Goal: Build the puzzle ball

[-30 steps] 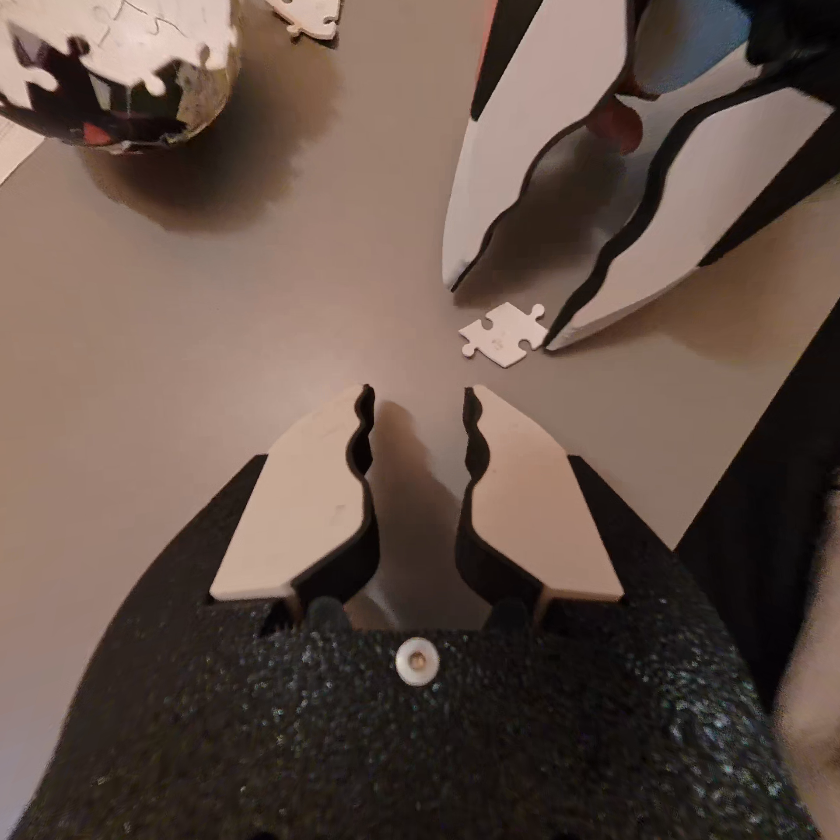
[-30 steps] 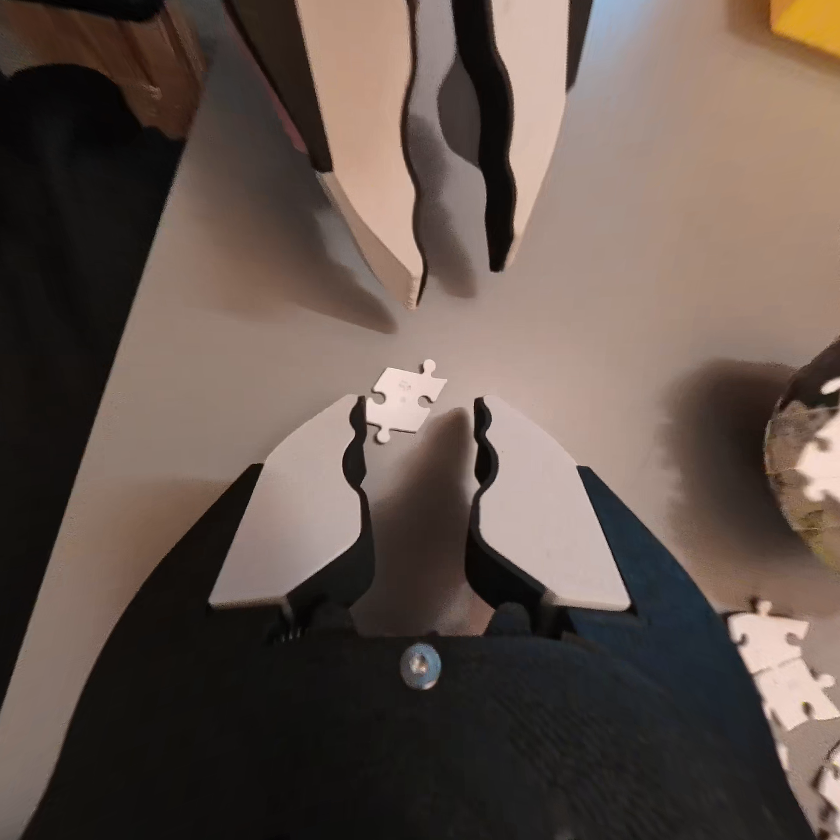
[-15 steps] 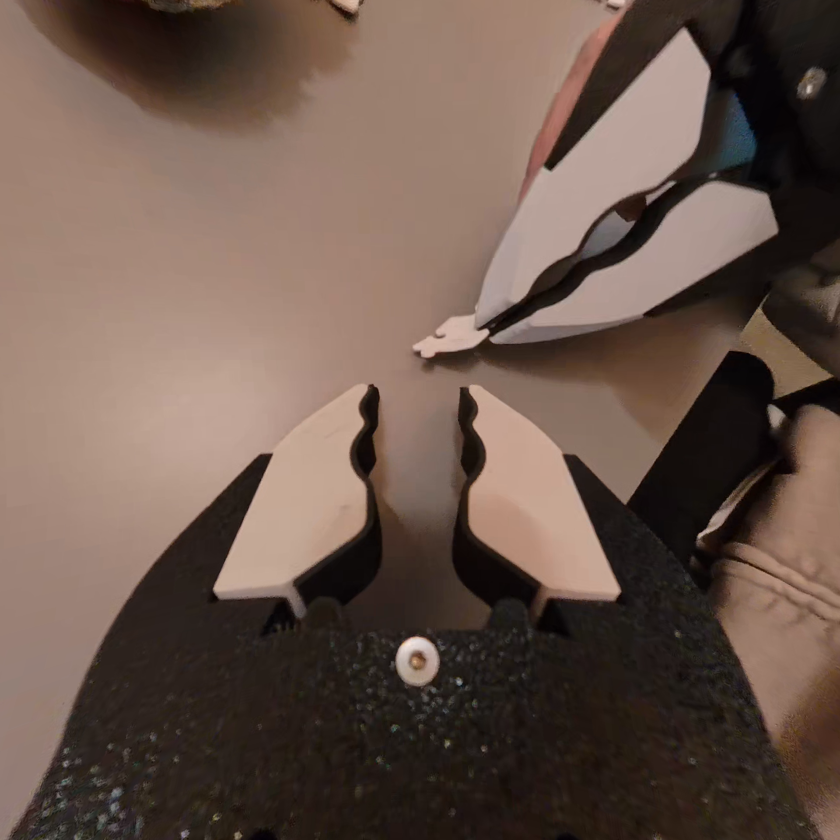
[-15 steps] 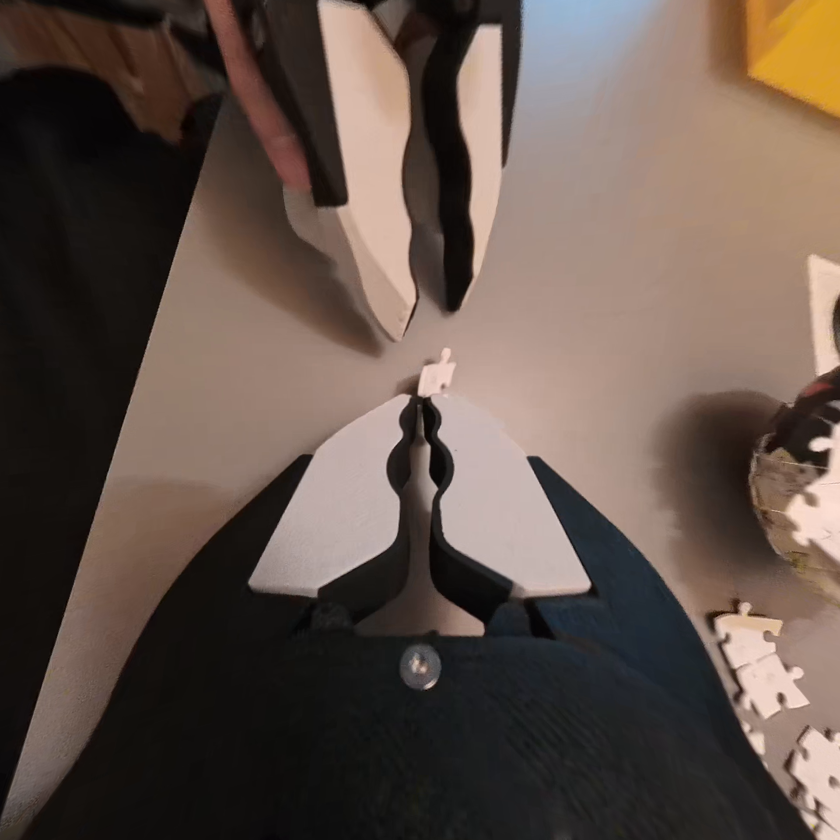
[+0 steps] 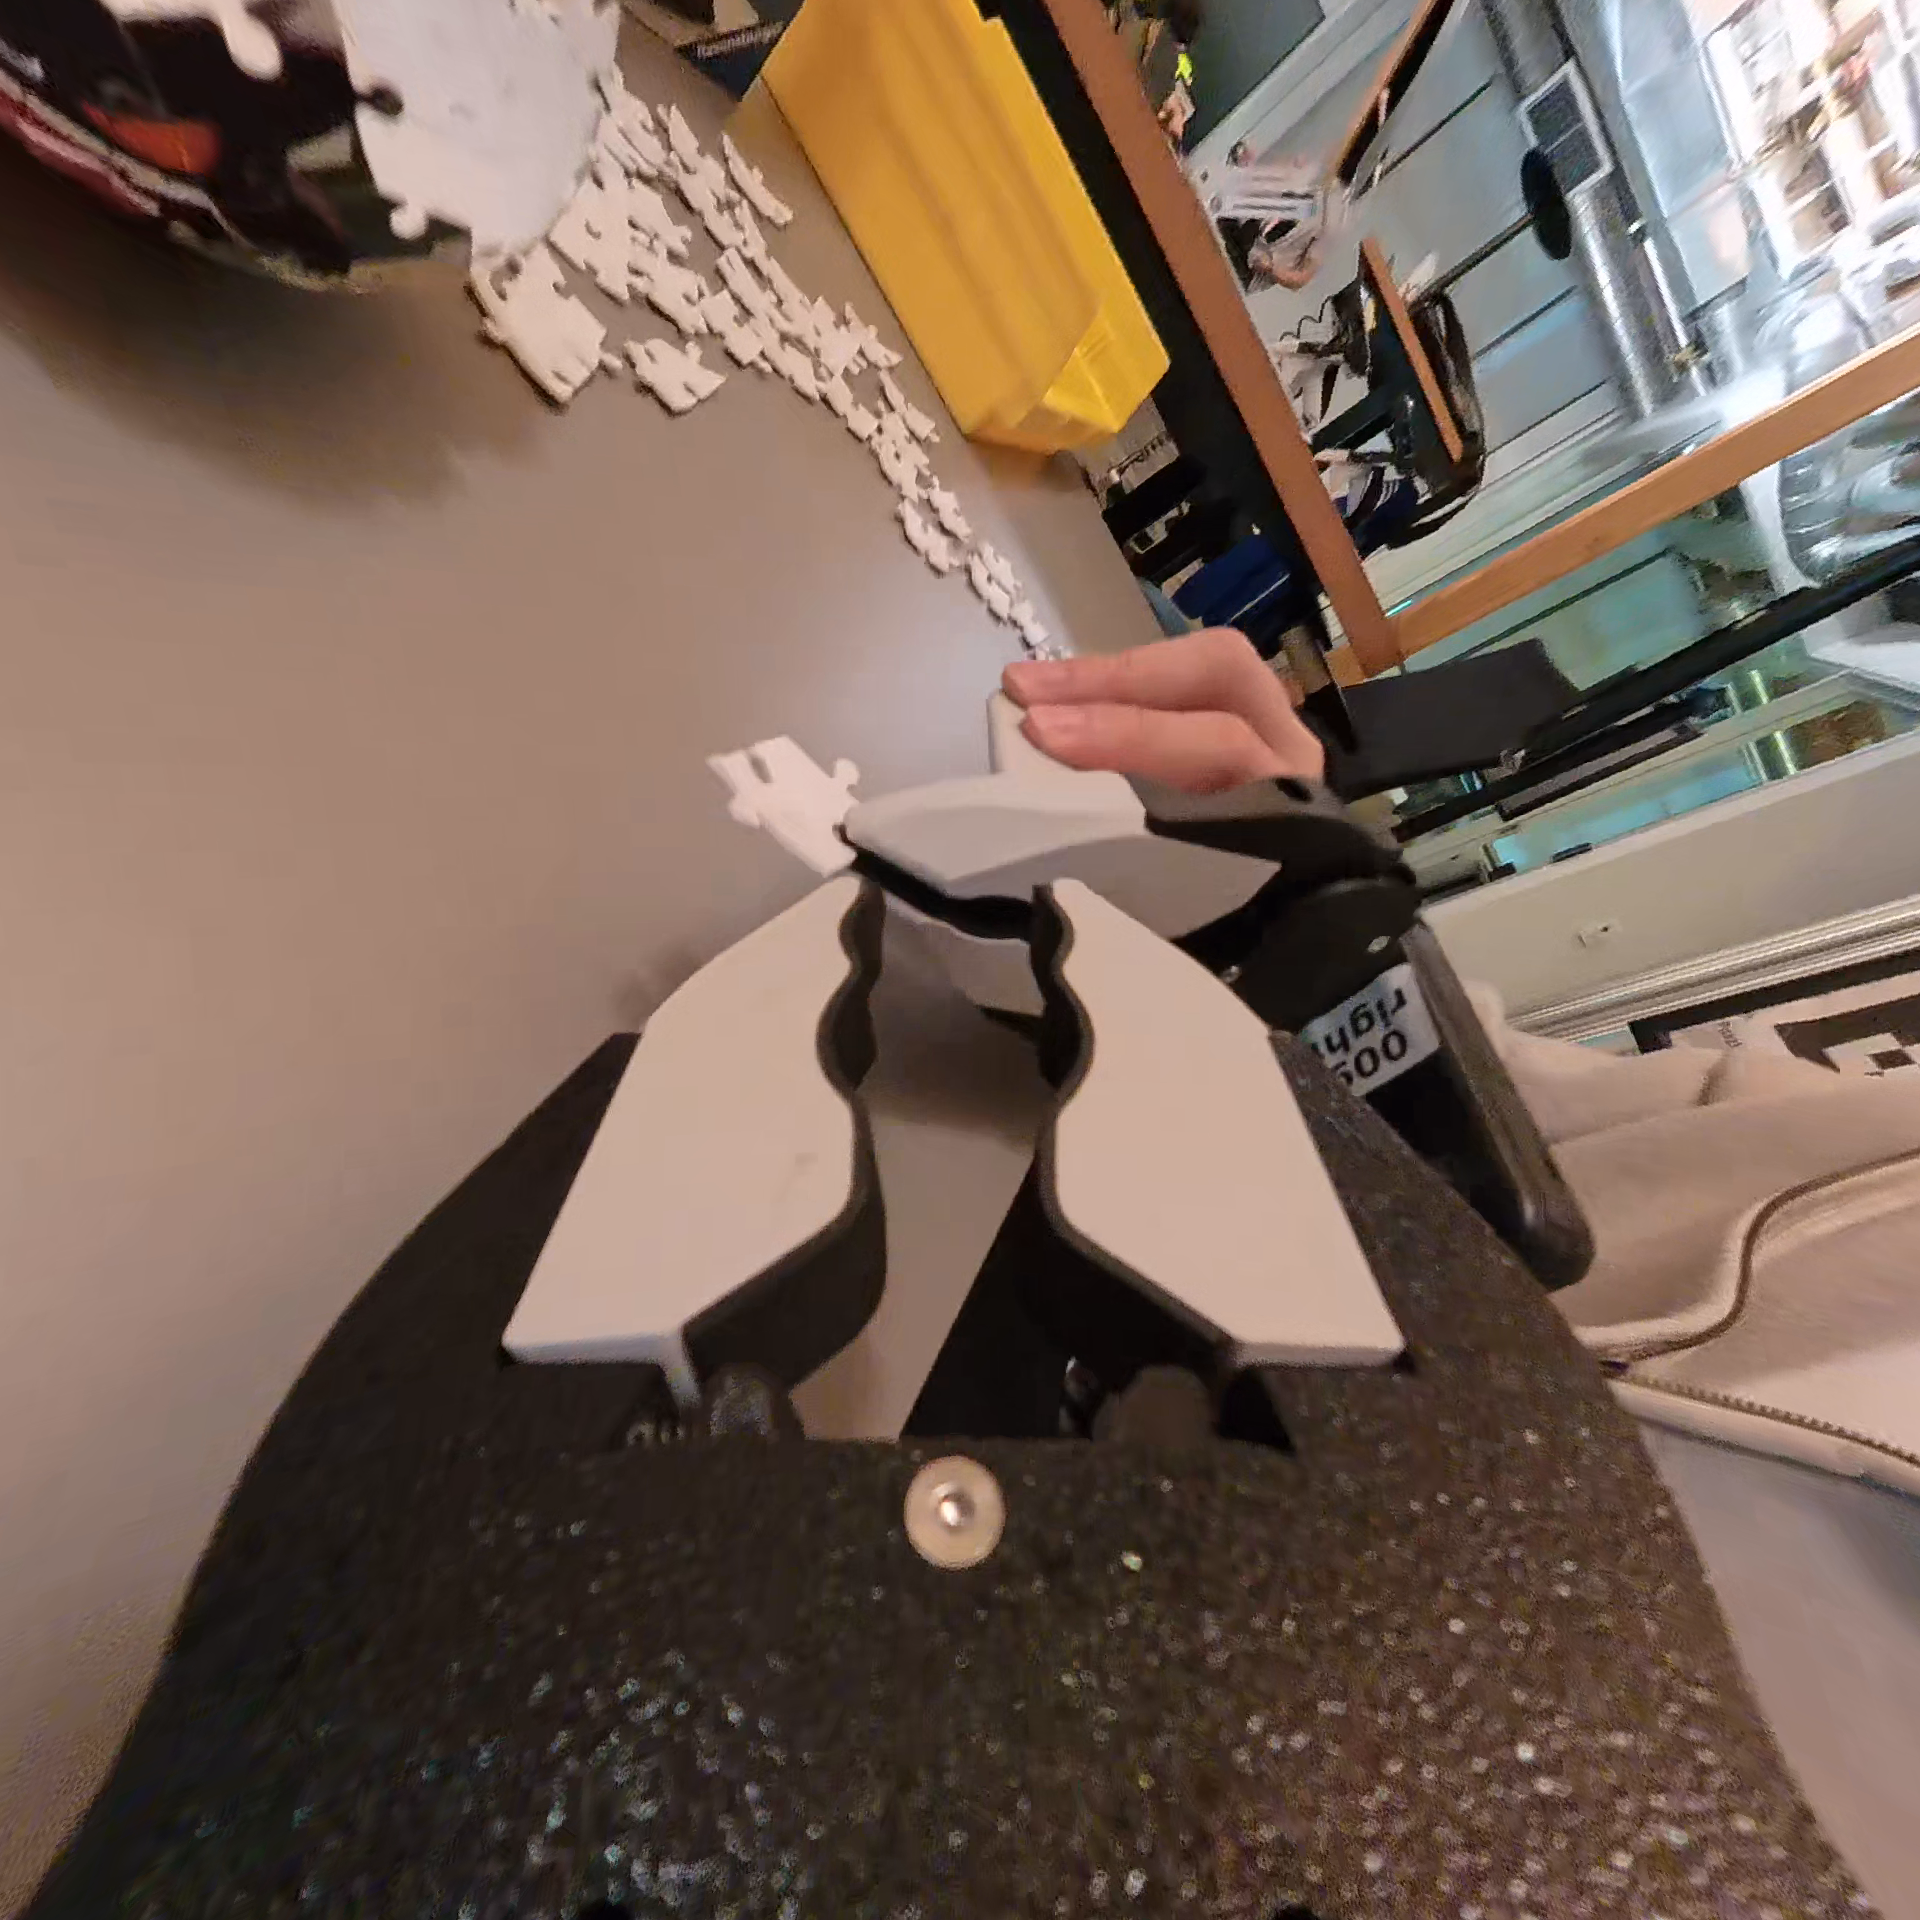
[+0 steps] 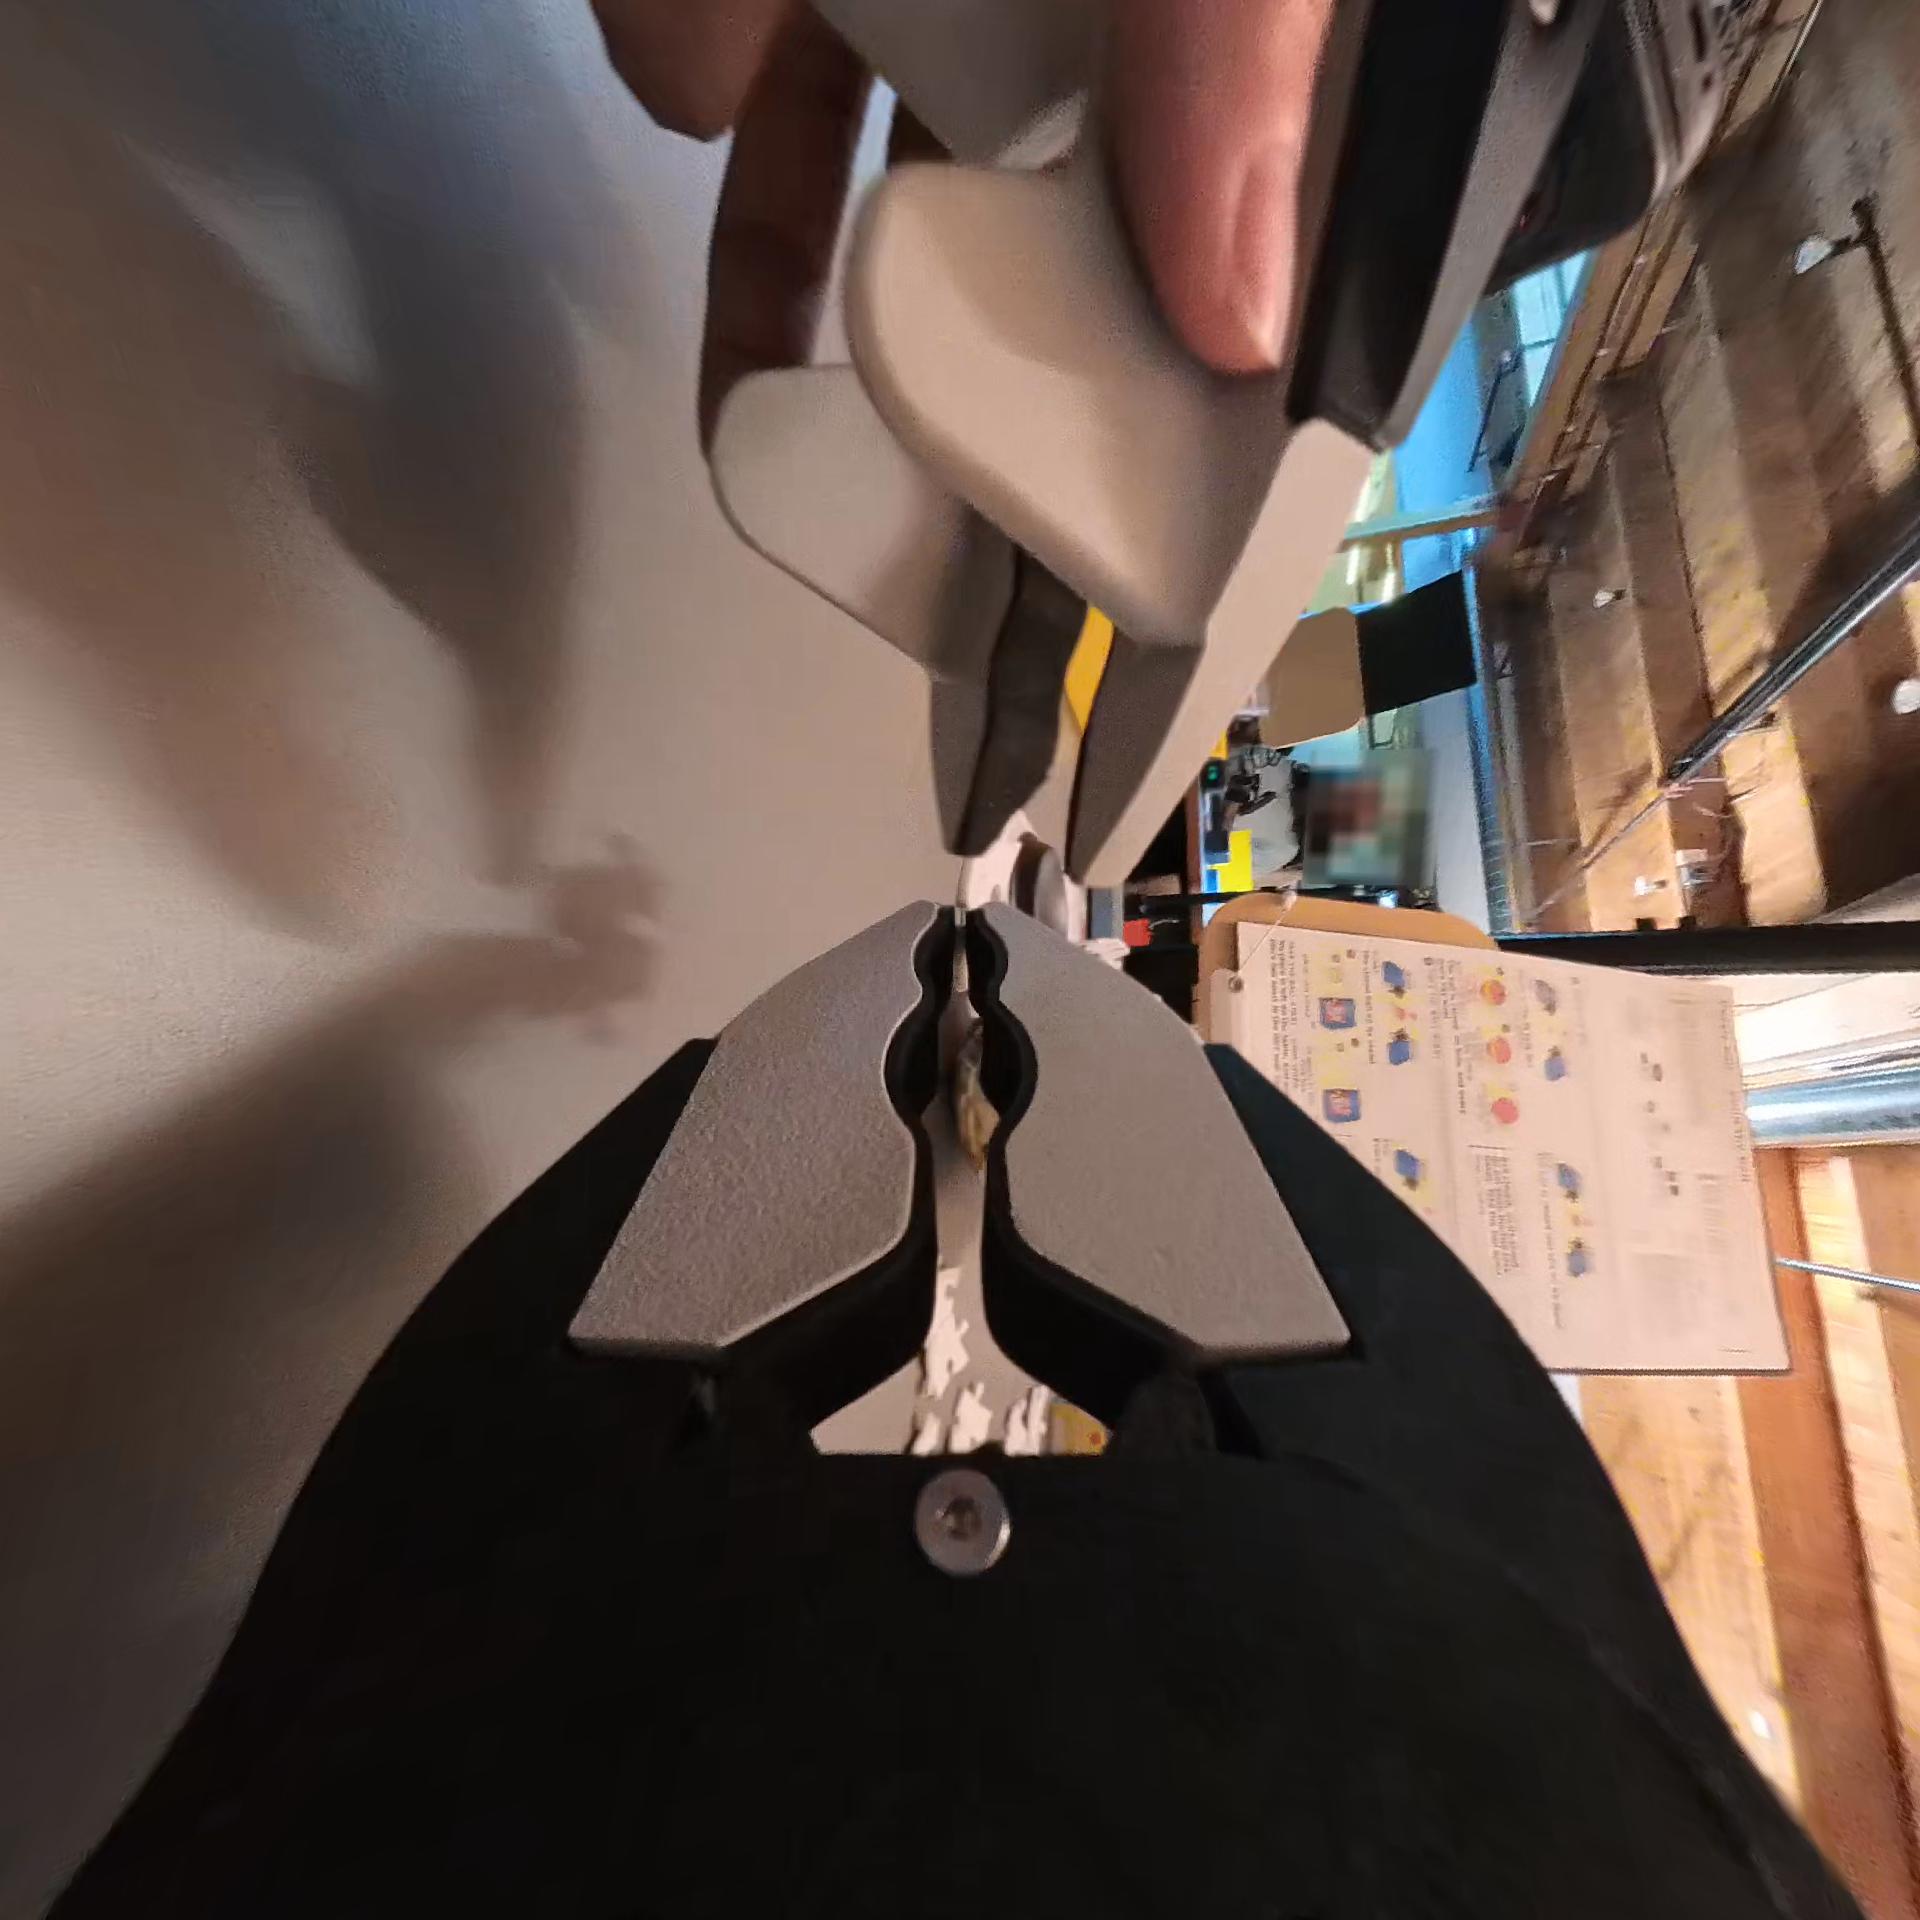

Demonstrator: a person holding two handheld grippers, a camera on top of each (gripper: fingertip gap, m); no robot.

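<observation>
My right gripper (image 6: 961,920) is shut on a white puzzle piece (image 6: 974,1086), held edge-on above the grey table. In the left wrist view the right gripper (image 5: 857,831) comes in from the right, and the piece (image 5: 790,795) sticks out of its tips. My left gripper (image 5: 956,904) is open and empty, its fingers just below the right gripper's tips. In the right wrist view the left gripper (image 6: 1023,852) hangs from above, its tips close around the piece's far end. The partly built puzzle ball (image 5: 208,114) is at the top left.
Several loose white pieces (image 5: 727,270) lie on the table (image 5: 312,727) beside the ball. A yellow bin (image 5: 956,208) stands behind them. A hand (image 5: 1143,707) rests on the right gripper. A printed sheet (image 6: 1507,1143) lies at the right.
My right gripper closed on the piece, lifted it off the table and rolled sideways. My left gripper tilted up and came close to the held piece, still open.
</observation>
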